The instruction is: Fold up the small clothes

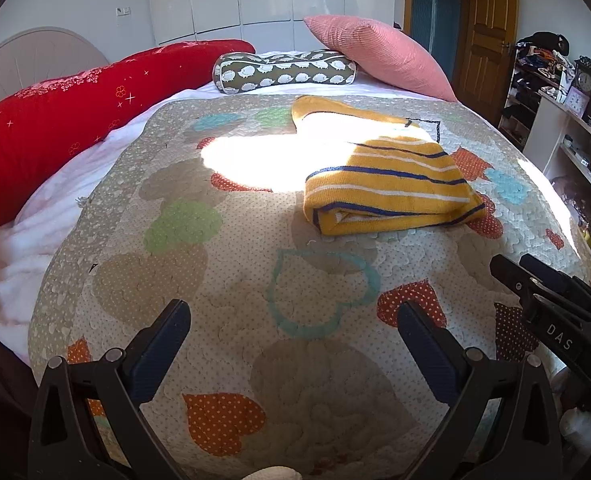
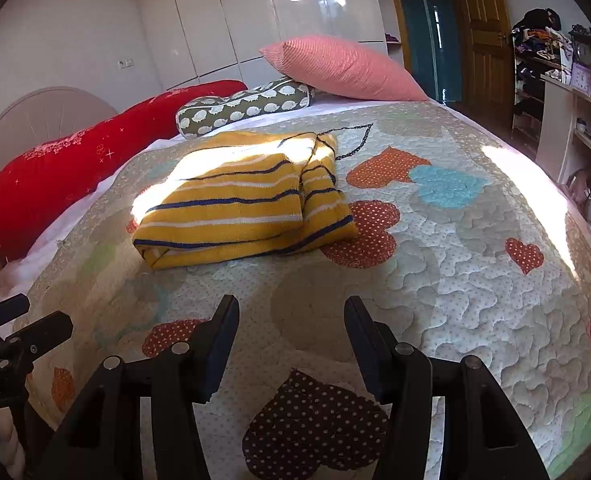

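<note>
A yellow garment with white and navy stripes [image 1: 383,188] lies folded in a thick bundle on the heart-patterned quilt [image 1: 255,280]; it also shows in the right wrist view [image 2: 239,208]. My left gripper [image 1: 293,312] is open and empty, low over the quilt, short of the garment. My right gripper [image 2: 291,308] is open and empty, also short of the garment. The right gripper shows at the right edge of the left wrist view [image 1: 555,304], and the left gripper at the left edge of the right wrist view [image 2: 19,332].
A long red pillow [image 1: 79,112], a hedgehog-print bolster [image 1: 283,72] and a pink cushion [image 1: 379,52] line the bed's far side. Shelves with clutter [image 1: 567,120] and a wooden door [image 1: 487,28] stand to the right. Strong sunlight falls across the quilt.
</note>
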`<action>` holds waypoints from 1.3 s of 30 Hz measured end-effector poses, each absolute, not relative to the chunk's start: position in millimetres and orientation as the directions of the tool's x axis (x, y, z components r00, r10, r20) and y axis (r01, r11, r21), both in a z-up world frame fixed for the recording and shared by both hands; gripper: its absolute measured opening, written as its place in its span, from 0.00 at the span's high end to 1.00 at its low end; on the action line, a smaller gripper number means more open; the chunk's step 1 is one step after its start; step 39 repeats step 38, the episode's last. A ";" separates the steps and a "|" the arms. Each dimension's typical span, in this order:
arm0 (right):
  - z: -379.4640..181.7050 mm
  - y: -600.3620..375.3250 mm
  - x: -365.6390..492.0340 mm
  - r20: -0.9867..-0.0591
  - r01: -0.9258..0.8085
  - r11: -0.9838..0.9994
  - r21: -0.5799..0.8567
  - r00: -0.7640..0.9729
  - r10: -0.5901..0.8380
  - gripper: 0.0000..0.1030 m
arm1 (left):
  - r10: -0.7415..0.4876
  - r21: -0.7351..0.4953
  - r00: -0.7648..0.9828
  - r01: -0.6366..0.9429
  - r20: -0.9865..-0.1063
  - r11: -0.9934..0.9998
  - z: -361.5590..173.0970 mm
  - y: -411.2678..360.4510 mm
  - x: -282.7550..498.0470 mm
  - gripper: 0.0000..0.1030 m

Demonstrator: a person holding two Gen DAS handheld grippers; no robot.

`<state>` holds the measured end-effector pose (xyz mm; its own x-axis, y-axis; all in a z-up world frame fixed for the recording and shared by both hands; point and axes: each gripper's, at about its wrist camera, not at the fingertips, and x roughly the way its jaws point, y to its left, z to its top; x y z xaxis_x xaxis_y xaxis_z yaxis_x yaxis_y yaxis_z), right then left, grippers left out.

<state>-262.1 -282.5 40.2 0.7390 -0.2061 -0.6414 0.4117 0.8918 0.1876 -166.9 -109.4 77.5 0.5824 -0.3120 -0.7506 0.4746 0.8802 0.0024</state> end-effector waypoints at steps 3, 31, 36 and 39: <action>38.4 -280.6 -260.6 -0.645 0.410 0.894 0.183 0.736 -0.205 0.43 | -0.315 -0.003 0.574 0.478 -0.756 0.878 75.0 -108.7 -165.6 0.00; 34.4 -270.1 -253.7 -0.653 0.402 0.908 0.119 0.720 -0.233 0.43 | -0.351 -0.086 0.487 0.486 -0.800 0.870 61.1 -104.8 -151.6 0.00; 33.9 -267.7 -251.7 -0.654 0.396 0.911 0.119 0.721 -0.228 0.43 | -0.347 -0.087 0.486 0.479 -0.802 0.873 61.8 -104.3 -149.8 0.00; 33.4 -267.5 -251.1 -0.657 0.396 0.910 0.121 0.719 -0.226 0.42 | -0.345 -0.085 0.484 0.482 -0.804 0.872 61.3 -105.1 -149.5 0.00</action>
